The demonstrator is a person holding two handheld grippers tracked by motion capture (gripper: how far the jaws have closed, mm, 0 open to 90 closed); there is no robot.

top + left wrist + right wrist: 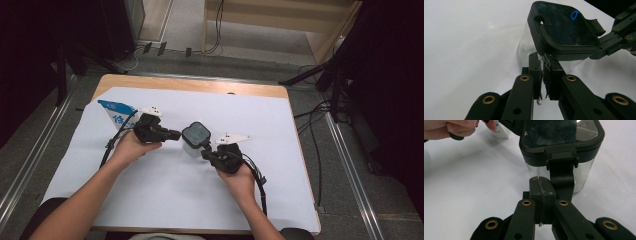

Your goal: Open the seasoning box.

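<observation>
At the far left we are seeing a white packet (116,114) with a blue band and writing too small to read. We are holding the left gripper (176,134) with jaws pressed together, empty, just beside the clear, black-lidded container (195,139) at the table's (190,85) middle. The right gripper (204,149), jaws likewise together and empty, is sitting against the container's latch (562,167).

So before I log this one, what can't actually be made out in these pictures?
- Container contents: the dark lid covers the top in all views, and the clear wall shows only glare.
- Blue and white packet: its print is too small in the high view, and the left gripper and hand cover its lower end.
- Right gripper: its jaws are shut just before the lid latch, but contact cannot be told.
</observation>
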